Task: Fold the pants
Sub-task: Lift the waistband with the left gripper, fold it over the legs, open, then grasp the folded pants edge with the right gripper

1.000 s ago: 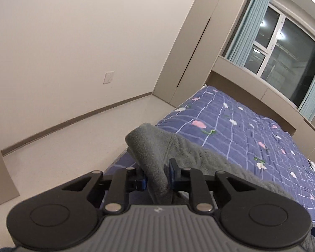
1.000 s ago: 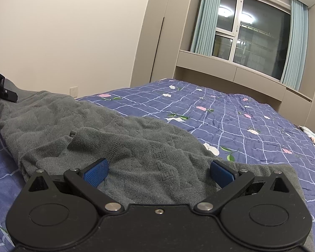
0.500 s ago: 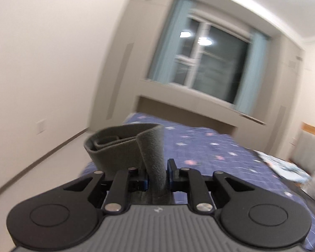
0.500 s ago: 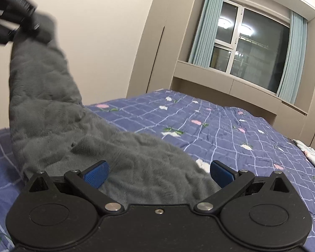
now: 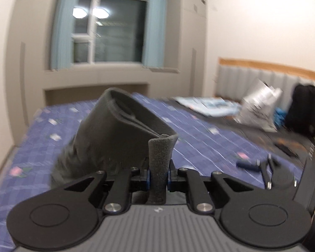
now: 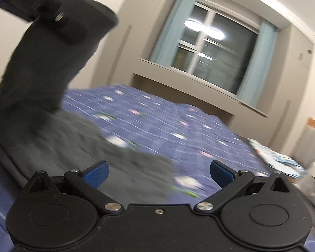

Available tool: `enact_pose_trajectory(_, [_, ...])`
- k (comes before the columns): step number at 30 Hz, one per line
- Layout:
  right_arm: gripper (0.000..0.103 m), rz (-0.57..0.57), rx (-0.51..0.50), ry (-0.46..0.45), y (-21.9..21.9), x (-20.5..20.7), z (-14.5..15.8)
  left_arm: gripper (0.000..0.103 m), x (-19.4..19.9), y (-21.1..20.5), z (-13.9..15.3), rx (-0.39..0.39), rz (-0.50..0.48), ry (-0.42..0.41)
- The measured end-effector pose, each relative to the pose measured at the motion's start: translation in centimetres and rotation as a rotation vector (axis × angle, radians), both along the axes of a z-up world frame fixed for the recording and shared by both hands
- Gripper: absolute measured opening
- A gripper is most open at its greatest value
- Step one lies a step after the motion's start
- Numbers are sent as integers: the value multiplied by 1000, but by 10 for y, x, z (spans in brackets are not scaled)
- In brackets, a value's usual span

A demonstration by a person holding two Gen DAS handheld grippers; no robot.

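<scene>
The dark grey fleece pants [image 5: 115, 134] rise in a folded hump ahead of my left gripper [image 5: 158, 176]. Its jaws are closing, and a narrow strip of the fabric is pinched between the blue pads. In the right wrist view the same left gripper [image 6: 21, 0] is high at the top left. The pants [image 6: 42, 73] hang down from it to the part still lying on the bed. My right gripper [image 6: 157, 172] stands open low over that lying fabric, its blue pads wide apart with nothing gripped.
The bed carries a blue checked quilt [image 5: 199, 138] with small flowers. Near the padded headboard lie a light printed cloth [image 5: 210, 105], a white bag [image 5: 260, 107] and a black backpack [image 5: 304, 109]. A dark window with blue curtains [image 6: 210, 48] is beyond the bed.
My left gripper has lifted the pants end off the bed and swung and rolled toward the headboard side. My right gripper has shifted and tilted but stays open.
</scene>
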State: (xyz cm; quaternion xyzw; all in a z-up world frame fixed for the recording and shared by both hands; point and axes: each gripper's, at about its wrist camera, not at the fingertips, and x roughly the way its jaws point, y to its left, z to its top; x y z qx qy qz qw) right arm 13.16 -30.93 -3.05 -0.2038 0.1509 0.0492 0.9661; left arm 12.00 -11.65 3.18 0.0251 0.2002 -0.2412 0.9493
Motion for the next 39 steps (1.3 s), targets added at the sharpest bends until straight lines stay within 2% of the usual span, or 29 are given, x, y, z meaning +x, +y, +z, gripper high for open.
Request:
enact_pose_trajectory(3, [103,-73,-14,14,-32,-6,-7,14,-1,-30,-32,50,-66,86])
enact_pose_trajectory(5, [103,-119,-12,28,-50,-8,-13,15,3,-42,-57,111,-84,142])
enact_pose_trajectory(8, [103,-164,1,45,-68,-7,-20,17,1,-49,-73,158,-77,155])
enact_pose_trajectory(11, [103,-170,40,59,-82,-3,-23,27,-1,-49,-66,134,-90,156])
enact_pose_trajectory(13, [103,-171,82,72,-90,3,-22,40,-1,-49,-62,108,-108,167])
enact_pose_trajectory(15, [103,-175,160,82,-98,11,-17,58,2,-44,-53,74,-119,177])
enact_pose_trajectory(19, [103,-164,348,97,-107,23,-1,73,-6,-30,-42,9,-120,169])
enact_pose_trajectory(21, [103,-126,444,114,-109,27,5,85,-10,-23,-36,7,-77,149])
enact_pose_trajectory(22, [103,-105,479,122,-109,28,8,89,-12,-19,-32,13,-51,137])
enact_pose_trajectory(24, [103,-50,527,140,-104,33,13,103,-15,-11,-26,33,28,108])
enact_pose_trajectory(30, [103,117,538,189,-65,44,27,103,-5,26,-14,79,290,125])
enact_pose_trajectory(34, [103,186,516,233,-33,57,28,103,13,64,-22,61,475,220])
enact_pose_trajectory(39, [103,168,529,315,-14,75,18,103,27,100,-40,-16,575,339])
